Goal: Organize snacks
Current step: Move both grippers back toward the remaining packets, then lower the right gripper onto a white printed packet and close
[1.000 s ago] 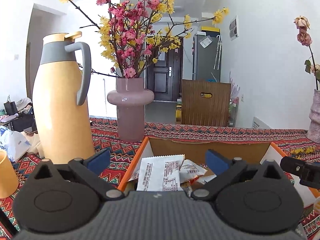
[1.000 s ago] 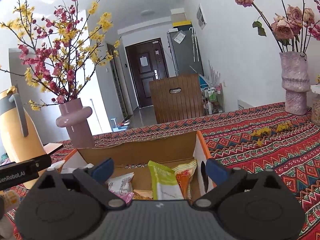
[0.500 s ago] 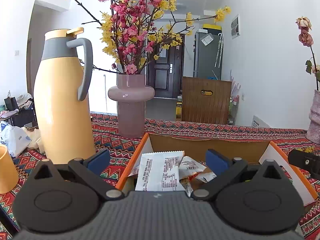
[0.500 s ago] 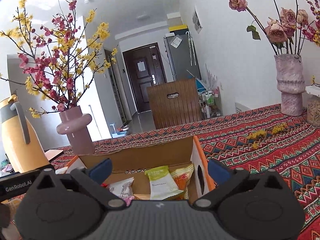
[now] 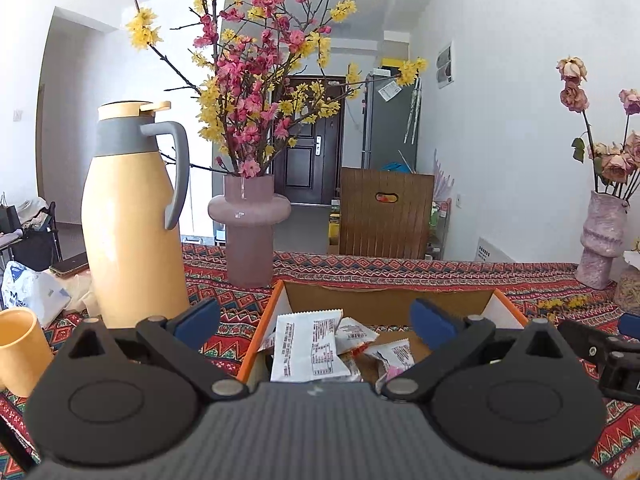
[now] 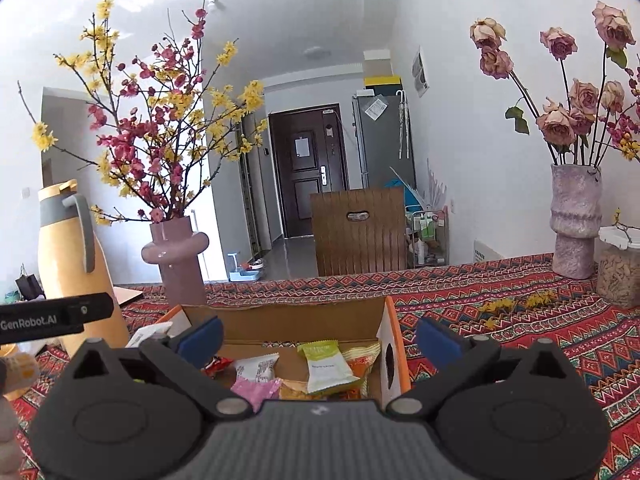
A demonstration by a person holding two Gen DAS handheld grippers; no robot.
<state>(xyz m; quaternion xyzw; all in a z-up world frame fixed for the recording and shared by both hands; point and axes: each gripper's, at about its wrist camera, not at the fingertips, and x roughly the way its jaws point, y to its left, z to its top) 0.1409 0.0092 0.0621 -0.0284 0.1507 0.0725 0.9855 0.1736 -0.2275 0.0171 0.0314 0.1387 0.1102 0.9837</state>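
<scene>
Patterned cloth covers the table [image 5: 440, 276]. Left view: the left gripper [image 5: 314, 320] has fingers apart, empty, above the cardboard box [image 5: 384, 300] holding a white packet [image 5: 306, 344]. Right view: the right gripper [image 6: 318, 334], fingers apart, hovers over a green packet [image 6: 326, 366] between them.

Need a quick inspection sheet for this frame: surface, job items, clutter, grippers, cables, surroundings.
Surface: table under a patterned red cloth, loose yellow petals on it.
Job's things: open cardboard box holding snack packets; white packet upright at its left side, green packet near its right wall.
Clutter: yellow jug, yellow cup, pink vase with blossom branches, rough vase with dried roses, lidded jar.
Grippers: left gripper open, empty, above the box; right gripper open, empty, above the box.
Cables: nothing seen.
Surroundings: wooden chair, dark door, grey fridge.
</scene>
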